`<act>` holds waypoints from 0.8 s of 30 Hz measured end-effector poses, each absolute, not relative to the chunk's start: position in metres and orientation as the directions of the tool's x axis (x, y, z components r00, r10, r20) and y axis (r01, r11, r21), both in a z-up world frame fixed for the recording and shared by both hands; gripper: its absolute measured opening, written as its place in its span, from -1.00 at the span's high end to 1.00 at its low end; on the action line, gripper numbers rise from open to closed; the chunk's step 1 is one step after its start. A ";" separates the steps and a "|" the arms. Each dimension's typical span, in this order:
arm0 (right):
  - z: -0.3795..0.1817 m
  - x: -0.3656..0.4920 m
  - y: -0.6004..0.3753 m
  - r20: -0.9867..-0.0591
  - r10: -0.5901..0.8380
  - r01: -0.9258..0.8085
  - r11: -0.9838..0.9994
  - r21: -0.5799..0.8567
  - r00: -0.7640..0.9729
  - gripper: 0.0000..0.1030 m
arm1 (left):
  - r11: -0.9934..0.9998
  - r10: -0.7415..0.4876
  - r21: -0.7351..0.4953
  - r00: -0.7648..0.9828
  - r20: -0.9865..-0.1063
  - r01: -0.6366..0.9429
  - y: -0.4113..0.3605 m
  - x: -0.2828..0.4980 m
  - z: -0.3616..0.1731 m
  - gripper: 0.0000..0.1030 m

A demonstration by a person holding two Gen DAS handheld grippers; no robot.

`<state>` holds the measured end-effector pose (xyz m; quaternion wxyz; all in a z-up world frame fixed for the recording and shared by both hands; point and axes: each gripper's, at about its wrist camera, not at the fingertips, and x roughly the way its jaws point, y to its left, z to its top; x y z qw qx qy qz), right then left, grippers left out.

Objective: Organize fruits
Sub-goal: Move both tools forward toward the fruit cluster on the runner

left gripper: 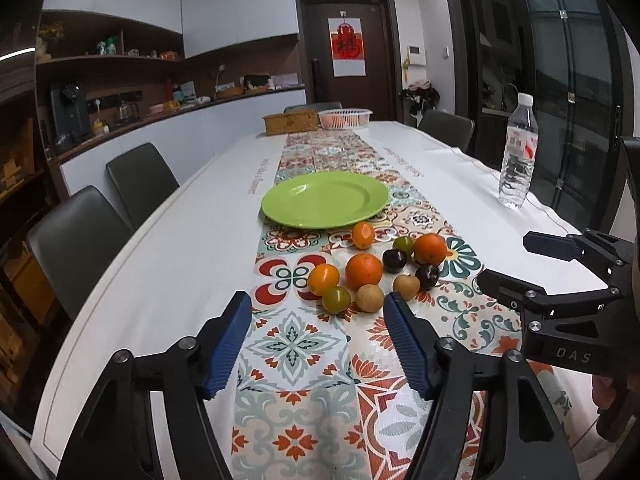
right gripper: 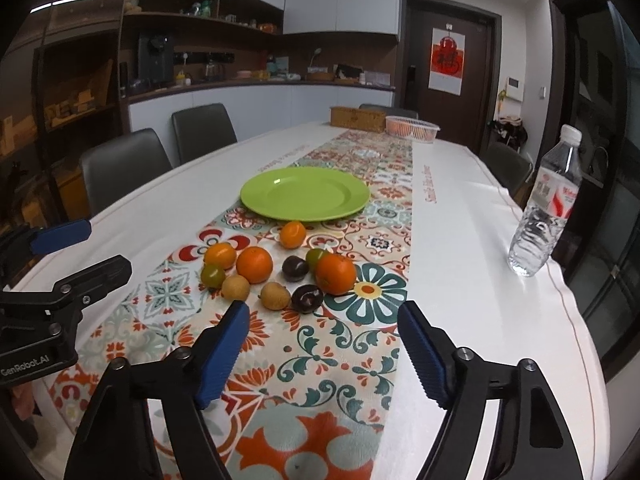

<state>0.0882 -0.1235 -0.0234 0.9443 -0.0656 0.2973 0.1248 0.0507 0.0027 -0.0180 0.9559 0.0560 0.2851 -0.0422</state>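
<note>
Obs, both wrist views:

Fruits lie loose in a cluster on the patterned runner [left gripper: 296,332], none on the green plate [left gripper: 325,199]. Plate sits just beyond the cluster w/ nothing on it, so prob. the target; task judged at start, nothing sorted yet.

Cluster contents: big orange [left gripper: 363,271] mid; second orange [left gripper: 430,248] to the right, touching or nearly touching a green plum [left gripper: 403,244]; small tangerine [left gripper: 363,235] nearest the plate, apart from the rest; another tangerine [left gripper: 323,279] at left w/ a greenish plum [left gripper: 336,299] touching it. Two dark plums [left gripper: 395,261], [left gripper: 427,276] and two tan round fruits [left gripper: 369,298], [left gripper: 406,286], maybe longans, can't confirm. Fruits packed close, several touching → a pick may nudge neighbours; round, will roll.

Left gripper [left gripper: 318,308]: jaws wide apart, holding nothing, held low over the surface [left gripper: 180,264], short of the cluster's near-left edge, aimed fwd along the runner. Greenish plum and a tan fruit lie closest ahead of its gap.

Right gripper [right gripper: 323,318]: jaws also wide apart, nothing held, same low fwd pose, facing the near-right side; one dark plum and a tan fruit just ahead. Grippers side by side, apart.

Water bottle [right gripper: 546,204] stands upright at far right, well apart from the fruits. Basket [right gripper: 412,128] and woven box [right gripper: 357,118] at far end.
</note>
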 end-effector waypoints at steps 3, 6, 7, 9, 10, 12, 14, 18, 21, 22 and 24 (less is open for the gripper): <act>-0.029 0.097 -0.119 -0.601 0.199 -0.293 0.954 -0.061 0.774 -0.40 | 0.989 -0.052 0.083 0.821 -0.569 0.120 0.003 0.060 -0.023 -0.25; -0.034 0.103 -0.116 -0.623 0.206 -0.316 0.946 -0.070 0.755 -0.30 | 0.989 -0.059 0.076 0.805 -0.591 0.128 0.004 0.069 -0.028 -0.18; -0.036 0.106 -0.114 -0.630 0.207 -0.322 0.944 -0.073 0.749 -0.29 | 0.989 -0.063 0.072 0.798 -0.599 0.131 0.004 0.073 -0.030 -0.16; -0.039 0.112 -0.113 -0.642 0.211 -0.334 0.940 -0.074 0.737 -0.25 | 0.988 -0.070 0.063 0.785 -0.615 0.138 0.004 0.080 -0.034 -0.13; -0.041 0.115 -0.112 -0.648 0.212 -0.338 0.938 -0.075 0.731 -0.22 | 0.988 -0.075 0.059 0.776 -0.626 0.144 0.004 0.083 -0.037 -0.09; -0.044 0.120 -0.111 -0.659 0.212 -0.344 0.936 -0.076 0.722 -0.20 | 0.986 -0.084 0.054 0.759 -0.645 0.155 0.004 0.091 -0.041 -0.01; -0.047 0.126 -0.110 -0.670 0.210 -0.349 0.934 -0.078 0.712 -0.16 | 0.985 -0.087 0.054 0.747 -0.659 0.163 0.004 0.097 -0.045 0.03; -0.054 0.136 -0.109 -0.696 0.211 -0.361 0.930 -0.074 0.686 -0.08 | 0.983 -0.086 0.059 0.726 -0.682 0.172 0.001 0.109 -0.052 0.07; -0.061 0.144 -0.109 -0.713 0.215 -0.369 0.927 -0.065 0.667 -0.04 | 0.981 -0.085 0.063 0.707 -0.702 0.181 0.001 0.117 -0.057 0.12; -0.063 0.146 -0.109 -0.719 0.217 -0.371 0.927 -0.060 0.660 -0.01 | 0.981 -0.084 0.065 0.701 -0.708 0.183 0.001 0.119 -0.059 0.12; -0.065 0.150 -0.108 -0.729 0.221 -0.377 0.925 -0.054 0.647 0.05 | 0.981 -0.086 0.061 0.690 -0.718 0.186 0.001 0.123 -0.062 0.15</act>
